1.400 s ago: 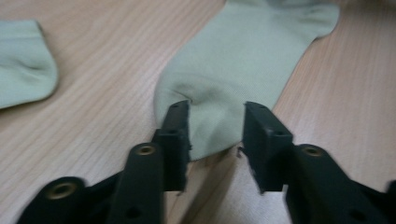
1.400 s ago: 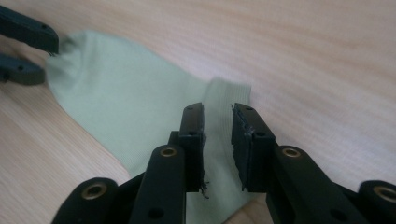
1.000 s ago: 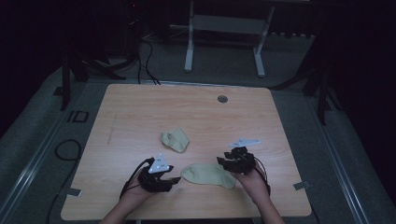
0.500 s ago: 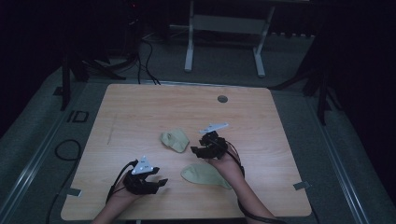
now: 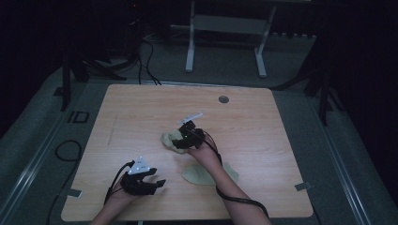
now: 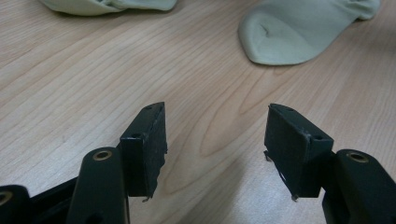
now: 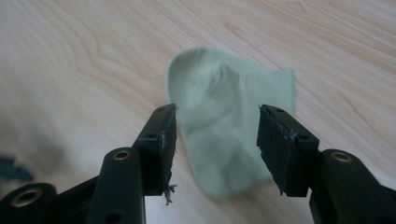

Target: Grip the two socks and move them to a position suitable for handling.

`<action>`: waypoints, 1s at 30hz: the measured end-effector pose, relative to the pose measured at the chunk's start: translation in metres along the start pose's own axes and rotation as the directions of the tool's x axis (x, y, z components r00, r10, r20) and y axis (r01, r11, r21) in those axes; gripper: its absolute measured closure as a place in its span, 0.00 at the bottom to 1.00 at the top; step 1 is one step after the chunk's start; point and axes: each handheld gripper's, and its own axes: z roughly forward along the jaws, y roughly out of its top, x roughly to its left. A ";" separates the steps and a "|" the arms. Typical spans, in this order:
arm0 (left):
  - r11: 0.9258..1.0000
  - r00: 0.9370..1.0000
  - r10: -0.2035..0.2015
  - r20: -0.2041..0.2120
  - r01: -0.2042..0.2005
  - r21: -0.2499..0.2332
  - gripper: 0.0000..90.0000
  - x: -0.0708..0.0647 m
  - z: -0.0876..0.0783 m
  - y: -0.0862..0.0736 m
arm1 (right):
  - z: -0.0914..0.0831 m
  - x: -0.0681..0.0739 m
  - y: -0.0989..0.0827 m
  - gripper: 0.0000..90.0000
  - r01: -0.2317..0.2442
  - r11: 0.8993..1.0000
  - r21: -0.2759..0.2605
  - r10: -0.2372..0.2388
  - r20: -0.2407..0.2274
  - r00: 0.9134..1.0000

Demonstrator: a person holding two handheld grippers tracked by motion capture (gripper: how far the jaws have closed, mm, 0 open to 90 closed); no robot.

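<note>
**Right gripper view: jaws closing in on crumpled sock**

Right gripper view is showing the pale green, bunched cotton sock (image 7: 229, 135) lying on the light wooden table (image 7: 70, 56), framed between the right gripper (image 7: 217, 151) pads; jaws have just been opening, half-wide, gripping nothing, likely lining up a pick. Flat second pale green sock (image 5: 209, 174) is lying near the front edge, probably laid out for pairing. Left gripper (image 6: 217, 151) is hovering empty, jaws also just opening.

On the table (image 5: 281, 122), the crumpled sock (image 5: 170, 139) lies behind and left of the flat sock (image 5: 202, 175), with the round grommet (image 5: 224, 99) far behind both.
</note>
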 end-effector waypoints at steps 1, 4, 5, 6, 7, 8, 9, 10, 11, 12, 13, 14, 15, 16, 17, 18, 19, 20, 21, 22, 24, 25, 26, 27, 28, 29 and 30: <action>1.000 1.000 0.005 0.000 -0.005 0.001 0.43 0.000 0.000 0.000 | 0.005 0.001 0.003 0.52 0.002 1.000 0.004 -0.002 0.000 1.000; 1.000 1.000 0.006 0.005 -0.006 0.000 0.43 -0.001 0.000 0.000 | 0.019 0.005 0.012 0.50 0.000 1.000 0.017 0.000 0.012 1.000; 1.000 1.000 0.005 0.007 -0.005 -0.001 0.43 -0.001 0.000 0.000 | 0.024 0.006 0.014 0.50 0.001 1.000 0.020 -0.001 0.022 1.000; 1.000 1.000 0.007 0.009 -0.007 0.000 0.43 -0.001 0.000 0.000 | 0.028 0.007 0.017 0.49 0.002 1.000 0.027 -0.003 0.029 1.000; 1.000 1.000 0.008 0.010 -0.008 0.000 0.43 -0.001 0.000 0.000 | 0.033 0.008 0.019 0.49 0.004 0.999 0.037 -0.005 0.032 0.999; 1.000 1.000 0.009 0.011 -0.009 0.000 0.43 -0.002 0.000 0.000 | 0.037 0.008 0.020 0.48 0.012 0.999 0.044 -0.013 0.038 0.999; 1.000 1.000 0.006 0.013 -0.006 -0.001 0.43 -0.002 0.000 0.000 | 0.042 0.010 0.022 0.48 0.015 0.998 0.055 -0.018 0.051 0.999; 1.000 1.000 0.006 0.012 -0.006 0.000 0.43 -0.002 0.000 0.000 | 0.047 0.011 0.023 0.48 0.018 0.998 0.064 -0.022 0.056 0.998; 1.000 1.000 0.007 0.012 -0.007 0.000 0.43 -0.001 0.000 0.000 | 0.050 0.012 0.024 0.48 0.018 0.997 0.069 -0.022 0.059 0.998; 1.000 1.000 0.007 0.012 -0.007 0.000 0.43 -0.001 0.000 0.000 | 0.050 0.012 0.024 0.48 0.018 0.997 0.069 -0.022 0.059 0.998; 1.000 1.000 0.001 0.012 -0.001 0.001 0.43 0.000 -0.001 -0.001 | 0.054 0.013 0.024 0.48 0.018 0.997 0.075 -0.023 0.072 0.997; 1.000 1.000 -0.001 0.012 0.001 0.000 0.43 0.000 -0.001 -0.001 | 0.060 0.016 0.025 0.48 0.020 0.995 0.098 -0.027 0.070 0.997; 1.000 1.000 -0.001 0.013 0.001 0.001 0.43 0.000 -0.001 -0.001 | 0.063 0.018 0.024 0.48 0.029 0.994 0.109 -0.038 0.081 0.996; 1.000 1.000 -0.001 0.013 0.001 0.001 0.43 0.000 0.000 -0.001 | 0.065 0.020 0.023 0.48 0.044 0.992 0.115 -0.055 0.095 0.994; 1.000 1.000 -0.001 0.013 0.000 0.002 0.43 0.000 0.000 -0.001 | 0.066 0.024 0.022 0.49 0.069 0.991 0.114 -0.083 0.119 0.989; 1.000 1.000 -0.001 0.015 0.001 0.001 0.43 0.000 0.000 -0.001 | 0.066 0.024 0.022 0.49 0.069 0.991 0.114 -0.083 0.119 0.989; 1.000 1.000 0.000 0.014 0.000 0.003 0.43 0.000 0.000 -0.001 | 0.066 0.025 0.022 0.51 0.067 0.991 0.112 -0.080 0.121 0.989; 1.000 1.000 0.003 0.014 -0.003 0.006 0.43 0.000 0.000 -0.001 | 0.066 0.025 0.022 0.54 0.067 0.991 0.112 -0.081 0.122 0.989; 1.000 1.000 0.002 0.015 -0.002 0.007 0.43 -0.001 0.001 -0.001 | 0.066 0.025 0.022 0.62 0.065 0.992 0.111 -0.079 0.126 0.989; 1.000 1.000 0.004 0.014 -0.004 0.009 0.43 -0.001 0.001 -0.001 | 0.065 0.026 0.023 0.71 0.070 0.991 0.112 -0.084 0.130 0.988; 1.000 1.000 0.006 0.015 -0.006 0.008 0.43 -0.001 0.001 -0.001 | 0.064 0.026 0.023 0.84 0.075 0.991 0.114 -0.090 0.137 0.986; 1.000 1.000 0.007 0.013 -0.007 0.010 0.43 -0.001 0.001 -0.001 | 0.064 0.025 0.022 0.87 0.073 0.991 0.111 -0.089 0.144 0.986; 1.000 1.000 0.006 0.012 -0.006 0.011 0.43 -0.001 0.001 -0.001 | 0.064 0.024 0.022 0.89 0.067 0.992 0.106 -0.082 0.145 0.986; 1.000 1.000 0.002 0.014 -0.003 0.009 0.43 0.000 0.001 -0.002 | 0.063 0.022 0.022 0.90 0.056 0.993 0.102 -0.070 0.136 0.988; 1.000 1.000 0.002 0.015 -0.002 0.009 0.43 0.000 0.001 -0.002 | 0.063 0.021 0.022 0.90 0.045 0.994 0.101 -0.059 0.131 0.990; 1.000 1.000 0.002 0.015 -0.002 0.009 0.43 0.000 0.000 -0.002 | 0.062 0.020 0.022 0.91 0.046 0.994 0.102 -0.059 0.133 0.989; 1.000 1.000 0.000 0.016 0.000 0.007 0.43 0.001 0.000 -0.002 | 0.059 0.019 0.023 0.91 0.052 0.994 0.100 -0.065 0.130 0.989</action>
